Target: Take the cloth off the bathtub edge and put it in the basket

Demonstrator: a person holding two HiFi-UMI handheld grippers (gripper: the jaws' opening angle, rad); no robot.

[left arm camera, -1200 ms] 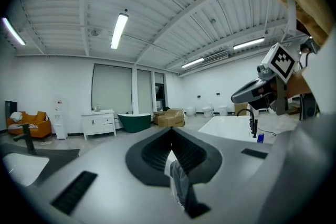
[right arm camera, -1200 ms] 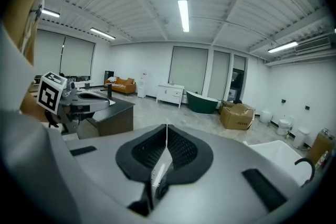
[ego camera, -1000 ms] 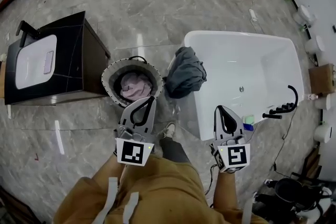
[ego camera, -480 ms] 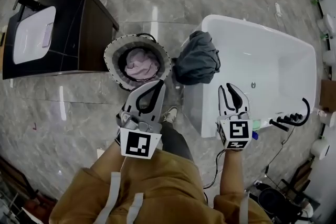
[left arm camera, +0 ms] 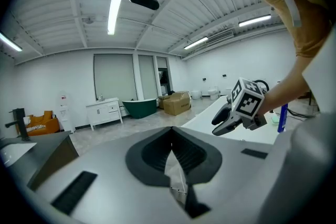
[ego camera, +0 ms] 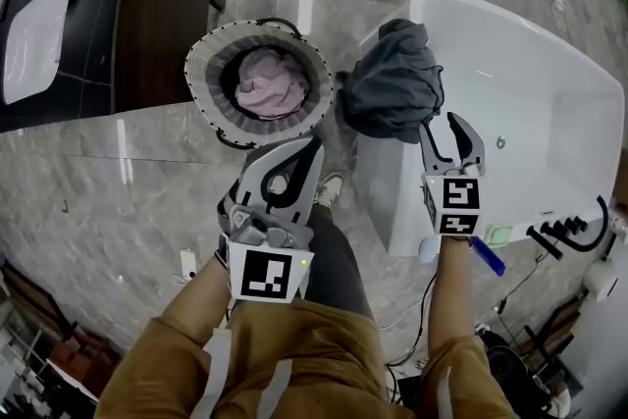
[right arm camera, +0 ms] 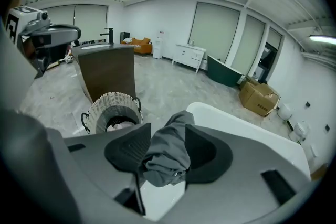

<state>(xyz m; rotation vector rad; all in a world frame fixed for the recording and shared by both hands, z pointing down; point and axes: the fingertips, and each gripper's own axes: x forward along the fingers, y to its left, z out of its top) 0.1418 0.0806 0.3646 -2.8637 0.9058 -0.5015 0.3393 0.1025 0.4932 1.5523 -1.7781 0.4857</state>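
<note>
Here we are at the reach-and-grasp step. The crumpled dark grey cloth [ego camera: 392,83] is draped over the edge of the white bathtub [ego camera: 530,113], not yet lifted. Our right gripper [ego camera: 446,137] is nosing in, and its jaws are opening. Looking along them, the cloth [right arm camera: 165,157] hangs right in the gap ahead, but the pads are not pressing on it. From overhead the jaw tips sit just at the cloth's near edge. We cannot tell whether they brush it.

Our left gripper [ego camera: 285,177] hangs beside the right one, off to its left, jaws together with nothing between them [left arm camera: 170,136]. It has no part in this yet.

The target is close. The round woven basket [ego camera: 206,93] stands on the floor ahead and to the left of the right gripper, just beside the tub, with a pale pink cloth [ego camera: 265,93] already inside.

As we judge it, the next move calls for pushing the right gripper forward until a thick fold sits deep between the pads. Then we close firmly, lift clear of the tub edge, and swing left over the basket. Pinching only a thin hem could let the bundle slip or drag along the rim.
</note>
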